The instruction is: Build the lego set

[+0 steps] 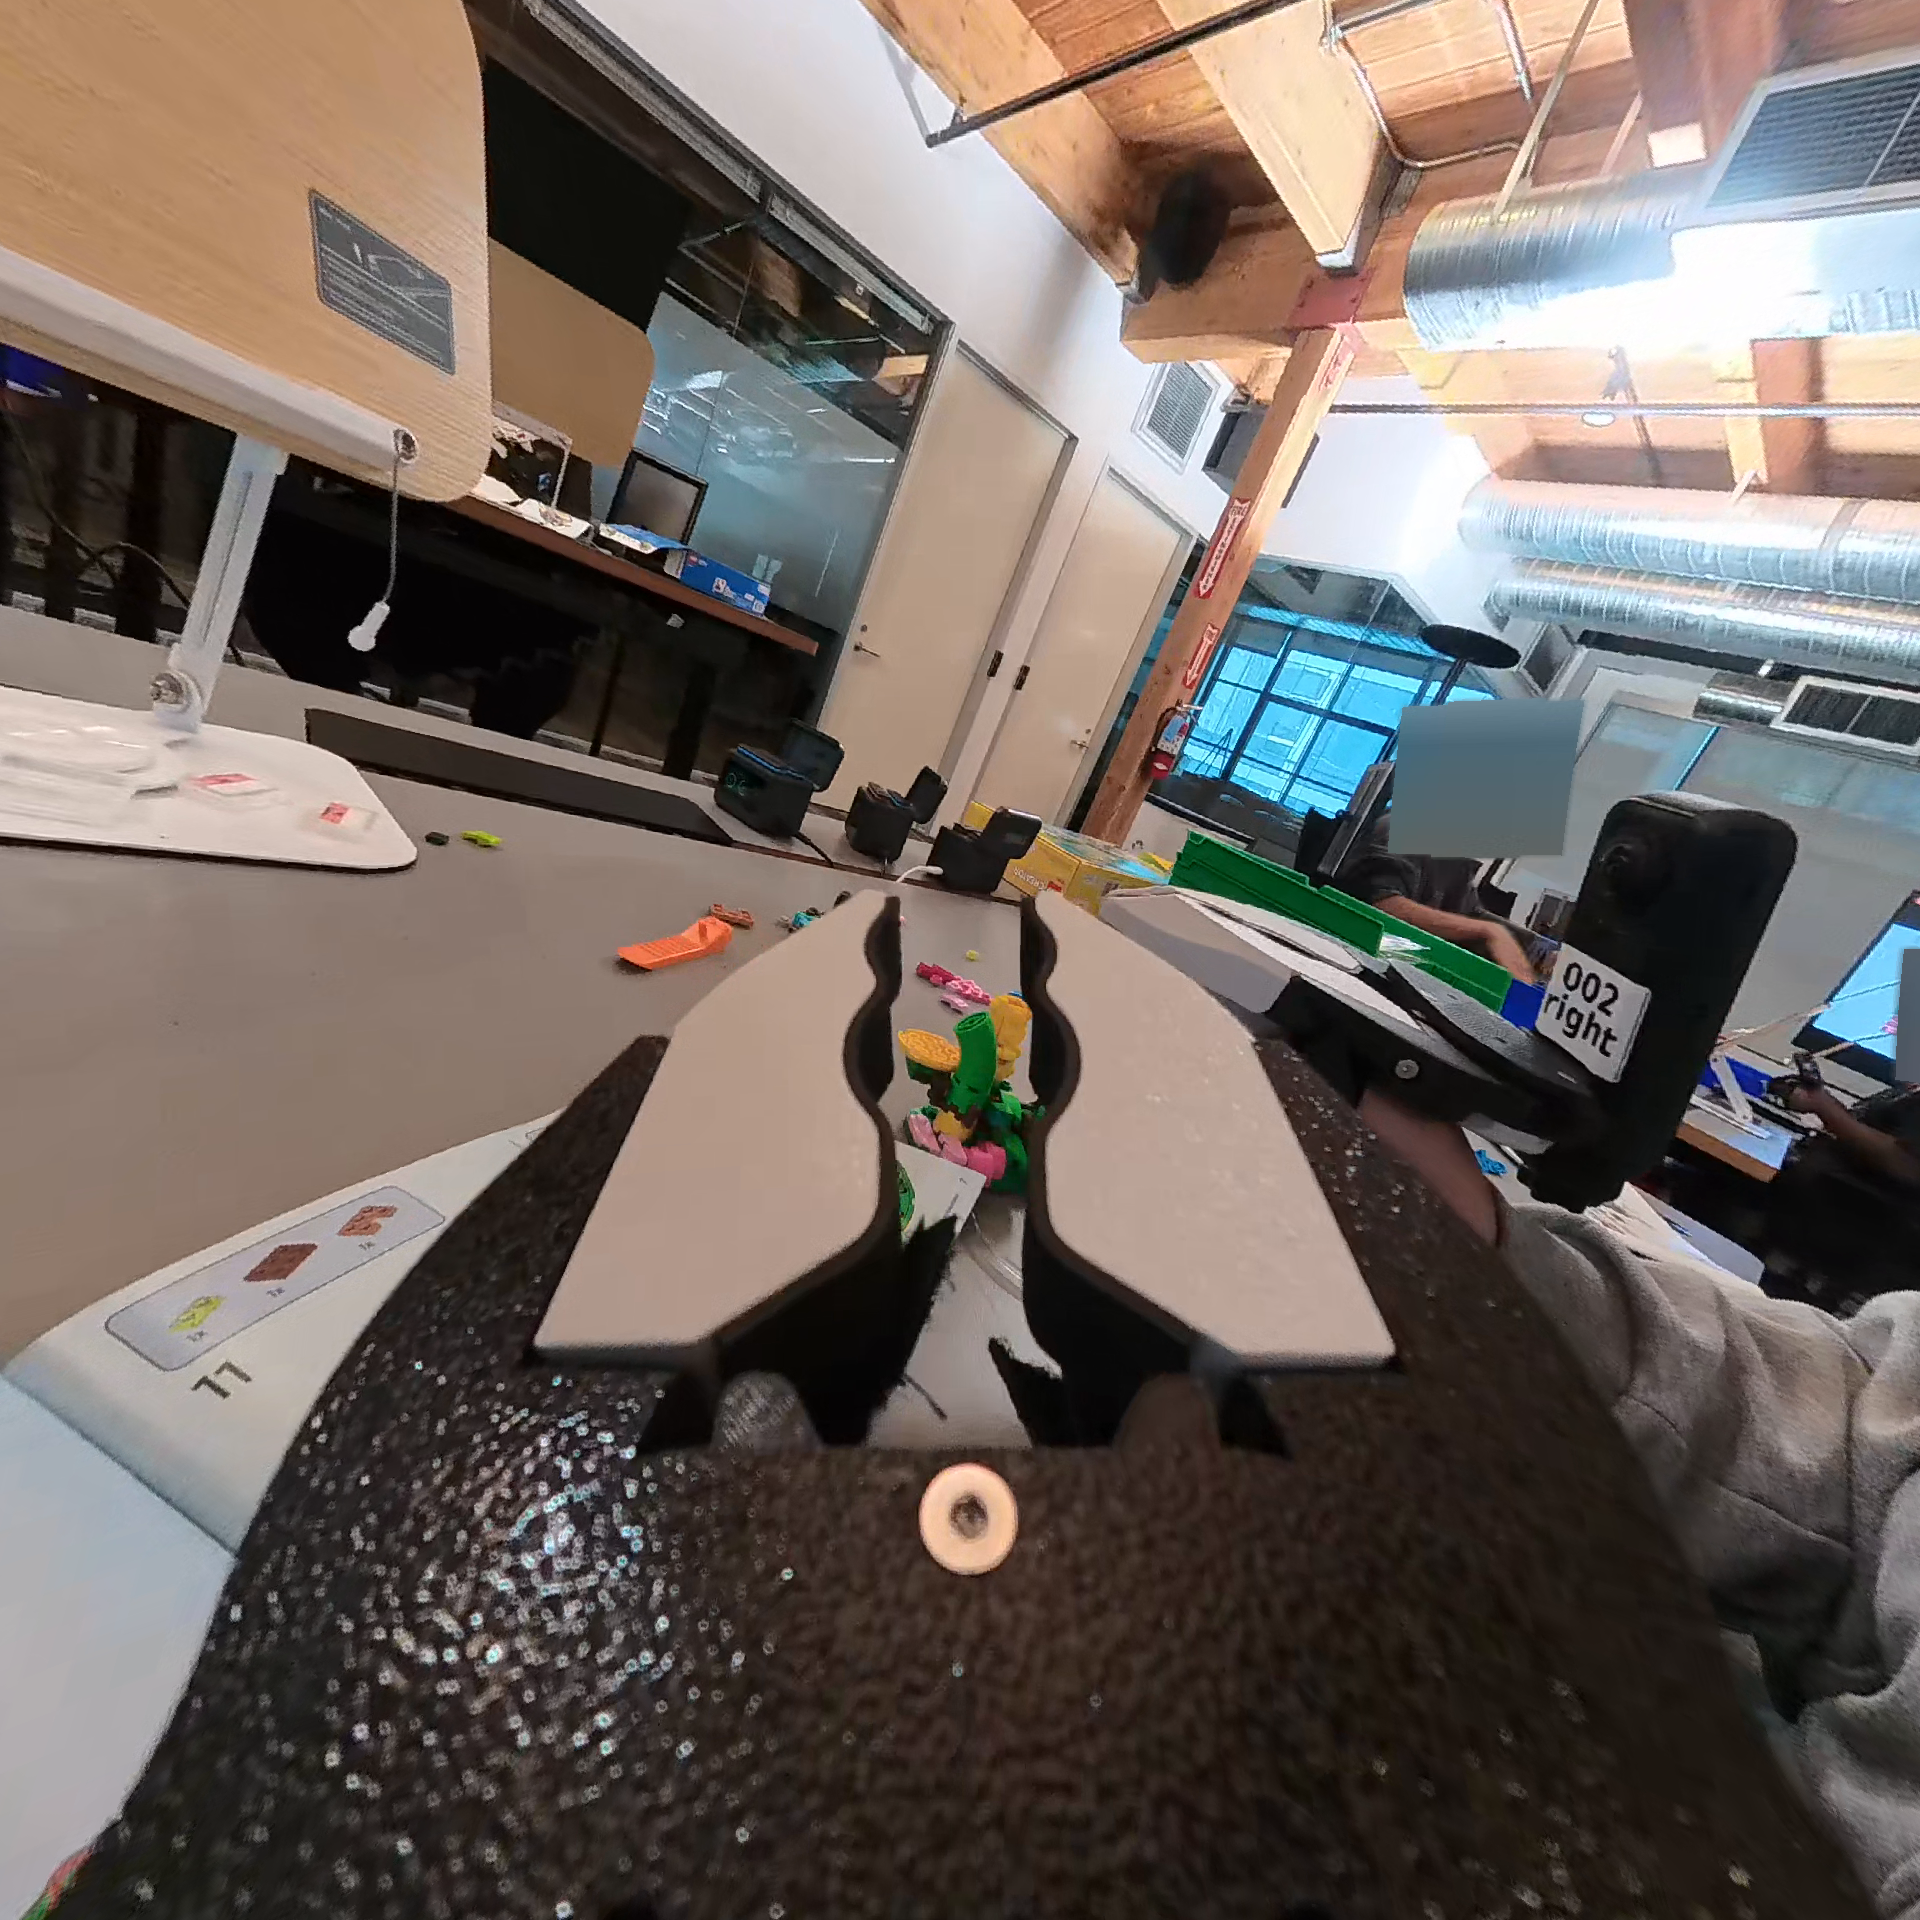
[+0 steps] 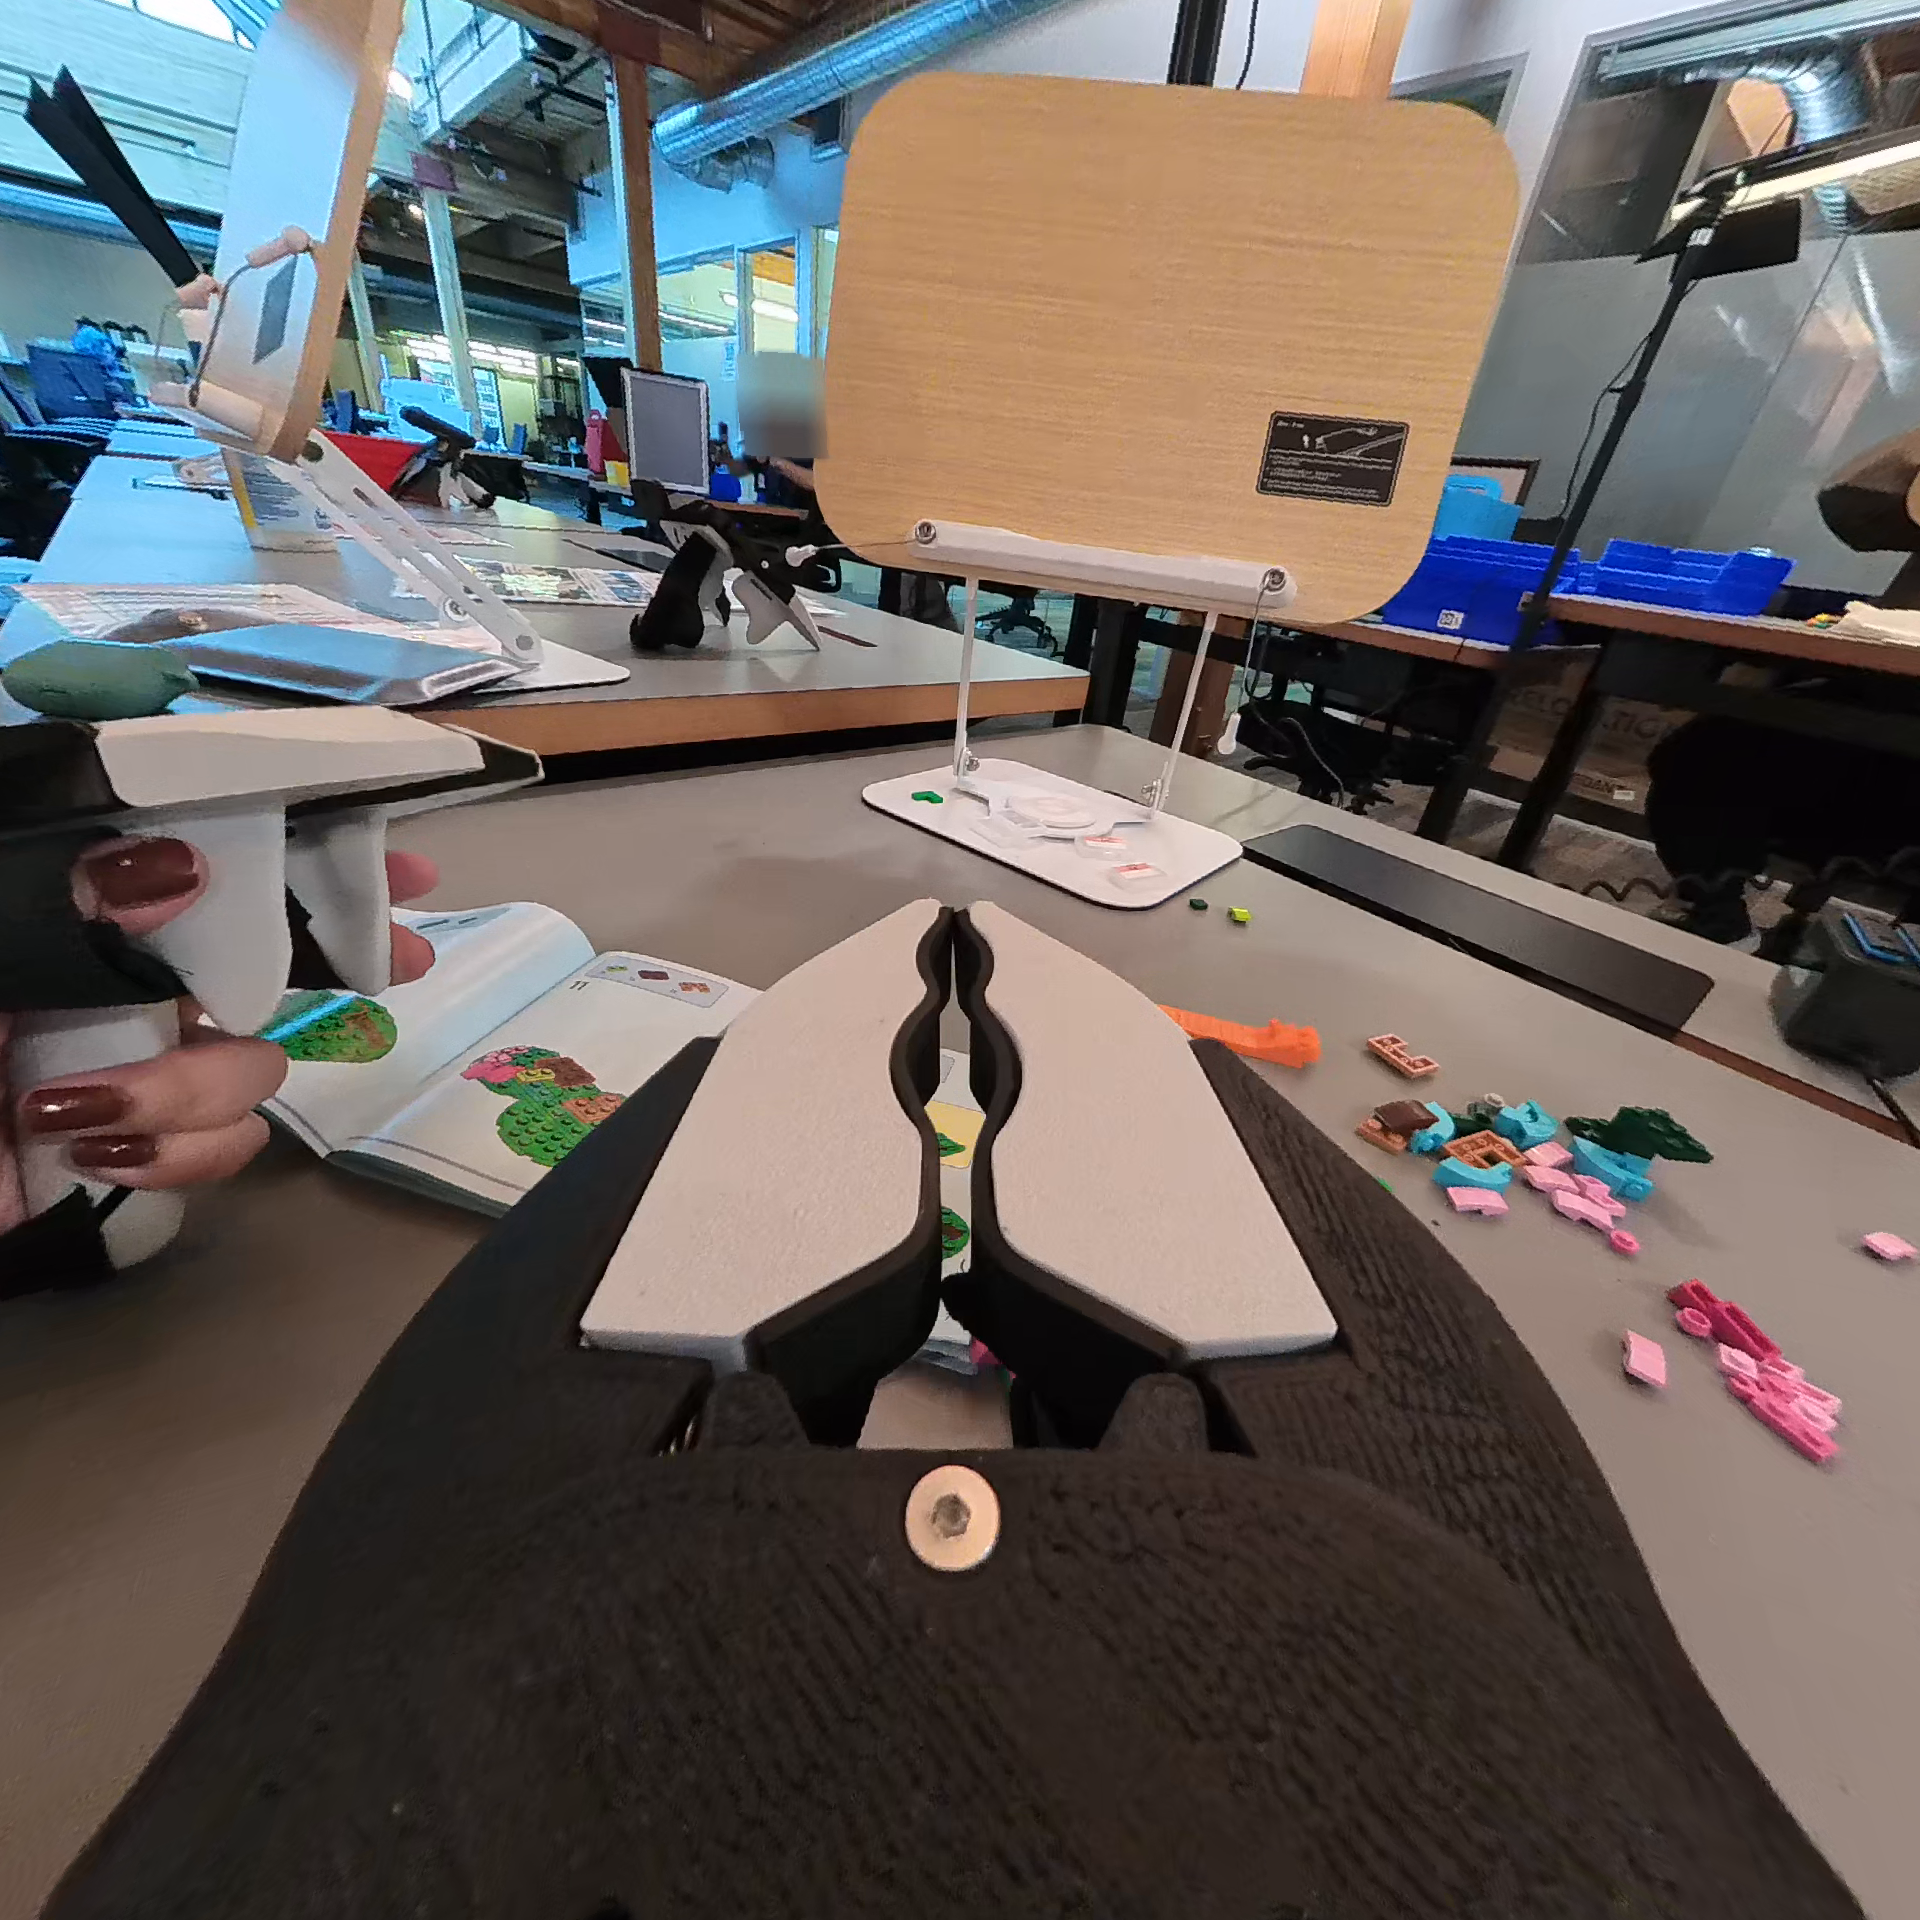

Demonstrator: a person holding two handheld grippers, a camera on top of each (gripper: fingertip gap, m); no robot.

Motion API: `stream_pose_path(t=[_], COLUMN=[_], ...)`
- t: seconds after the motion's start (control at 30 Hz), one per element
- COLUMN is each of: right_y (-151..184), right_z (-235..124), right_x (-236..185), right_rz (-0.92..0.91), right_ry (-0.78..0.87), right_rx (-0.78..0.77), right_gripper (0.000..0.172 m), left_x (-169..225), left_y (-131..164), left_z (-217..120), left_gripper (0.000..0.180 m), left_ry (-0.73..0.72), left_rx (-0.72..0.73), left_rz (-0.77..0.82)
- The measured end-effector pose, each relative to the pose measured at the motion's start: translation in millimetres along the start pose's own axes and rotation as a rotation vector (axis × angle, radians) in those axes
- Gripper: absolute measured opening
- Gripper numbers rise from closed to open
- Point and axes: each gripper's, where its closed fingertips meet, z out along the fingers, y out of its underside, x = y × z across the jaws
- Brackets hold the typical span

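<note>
My left gripper [image 1: 956, 920] is open with a narrow gap between its pads and nothing pressed in it. Through the gap I see a small green, yellow and pink brick model [image 1: 971, 1081] standing on the table at the edge of an open instruction booklet [image 1: 260, 1278]. My right gripper [image 2: 953, 920] is shut with the fingertips touching, and nothing shows between them. It hovers over the booklet [image 2: 499, 1039]. The left gripper [image 2: 488, 764], held by a hand, is at the left of the right wrist view, above the booklet. The right gripper [image 1: 1143, 920] also shows in the left wrist view.
An orange brick separator [image 2: 1242, 1039] and loose pink [image 2: 1766, 1371] and teal pieces [image 2: 1527, 1143] lie on the grey table to the right. A wooden book stand [image 2: 1153, 343] on a white base [image 2: 1143, 862] stands behind. Black cases [image 1: 774, 790] and green bins [image 1: 1340, 914] sit farther off. Spacing between my two grippers at the tips: around 11 cm.
</note>
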Motion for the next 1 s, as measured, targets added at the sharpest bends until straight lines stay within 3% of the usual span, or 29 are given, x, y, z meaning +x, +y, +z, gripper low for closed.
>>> stream_pose_path(t=[0.2,0.43,1.0], right_y=[0.2,0.4,0.7], right_z=[0.3,0.5,0.1], right_x=[-1.6,-1.9,-1.6], right_rz=[-0.008,-0.003,0.002], right_ry=[-0.006,-0.008,-0.007], right_rx=[-0.001,0.001,0.002], right_gripper=[0.000,0.000,0.000], left_x=[-8.0,-31.4,-40.3], left_y=[-9.4,-29.0,-42.4], left_z=[-7.6,-26.9,-41.3], left_gripper=[0.021,0.021,0.018], left_ry=[-0.050,-0.249,-0.344], left_rx=[0.049,0.145,0.225], left_rz=[0.019,0.113,0.157])
